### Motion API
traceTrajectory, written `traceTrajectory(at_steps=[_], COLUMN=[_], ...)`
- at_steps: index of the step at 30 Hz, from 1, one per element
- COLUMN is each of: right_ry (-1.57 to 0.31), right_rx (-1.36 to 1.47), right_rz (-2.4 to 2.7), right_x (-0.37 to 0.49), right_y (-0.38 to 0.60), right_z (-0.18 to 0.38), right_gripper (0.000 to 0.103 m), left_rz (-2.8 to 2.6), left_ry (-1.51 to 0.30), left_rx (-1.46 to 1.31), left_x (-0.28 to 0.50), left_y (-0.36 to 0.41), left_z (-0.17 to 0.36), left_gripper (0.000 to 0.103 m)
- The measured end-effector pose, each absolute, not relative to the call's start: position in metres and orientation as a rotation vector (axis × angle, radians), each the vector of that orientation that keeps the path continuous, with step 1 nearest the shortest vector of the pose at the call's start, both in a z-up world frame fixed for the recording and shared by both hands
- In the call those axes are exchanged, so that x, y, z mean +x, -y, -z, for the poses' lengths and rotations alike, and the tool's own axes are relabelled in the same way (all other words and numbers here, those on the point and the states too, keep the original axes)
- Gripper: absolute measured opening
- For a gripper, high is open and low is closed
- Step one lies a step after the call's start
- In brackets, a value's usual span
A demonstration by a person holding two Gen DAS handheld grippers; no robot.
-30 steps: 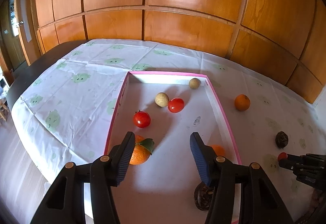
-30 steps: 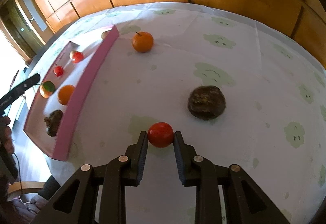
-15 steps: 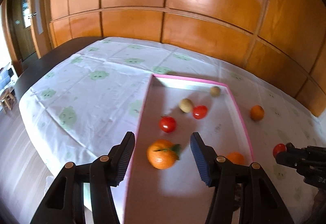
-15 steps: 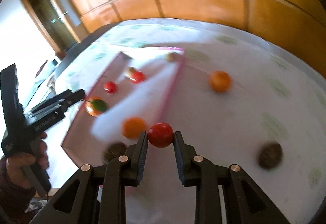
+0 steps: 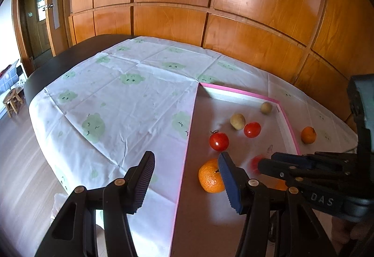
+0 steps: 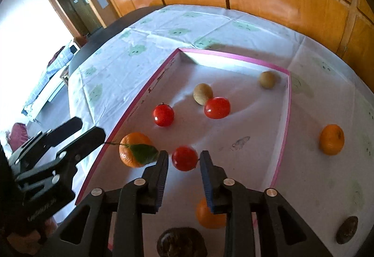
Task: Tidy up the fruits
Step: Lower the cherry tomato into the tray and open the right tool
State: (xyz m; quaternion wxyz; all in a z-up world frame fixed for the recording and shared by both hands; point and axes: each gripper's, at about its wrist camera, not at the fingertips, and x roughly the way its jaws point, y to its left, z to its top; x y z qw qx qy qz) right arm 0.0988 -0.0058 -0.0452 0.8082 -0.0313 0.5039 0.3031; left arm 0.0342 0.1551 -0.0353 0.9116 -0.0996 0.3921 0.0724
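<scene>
A pink-rimmed tray lies on a table covered by a white tablecloth with green printed faces, in front of a wooden panelled wall. Inside the tray are two red tomatoes, two pale brown round fruits, an orange with a green leaf, a second orange and a dark wrinkled fruit at the near end. Outside the tray, on the cloth, sit another orange and another dark fruit. The right gripper reaches over the tray, its fingers parted slightly wider than the red tomato between them; whether the pads touch it cannot be told. The leafed orange lies just beside its left finger. The left gripper hovers over the tray's left rim with fingers wide apart, holding nothing.
</scene>
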Motion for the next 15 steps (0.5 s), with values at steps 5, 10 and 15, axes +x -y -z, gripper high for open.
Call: traceTrajectory(at_steps=[5, 10, 15], right_ry=[-1.047, -0.986, -0.931], right_rx=[-0.034, 0.019, 0.028], right_rz=[-0.618, -0.581, -0.535], right_x=[0.095, 0.086, 0.075], right_y=[0.025, 0.054, 0.082], right_z=[0.035, 0.017, 0.003], right_gripper=[0.03, 0.03, 0.031], left_rz=[-0.144, -0.121, -0.088], left_ry=[-0.809, -0.803, -0.802], left_rx=[-0.207, -0.19, -0.163], left_x=[0.034, 0.034, 0.033], left_y=[-0.154, -0.144, -0.129], left_z=[0.036, 0.032, 0.029], left_gripper=[0.057, 0.057, 0.057])
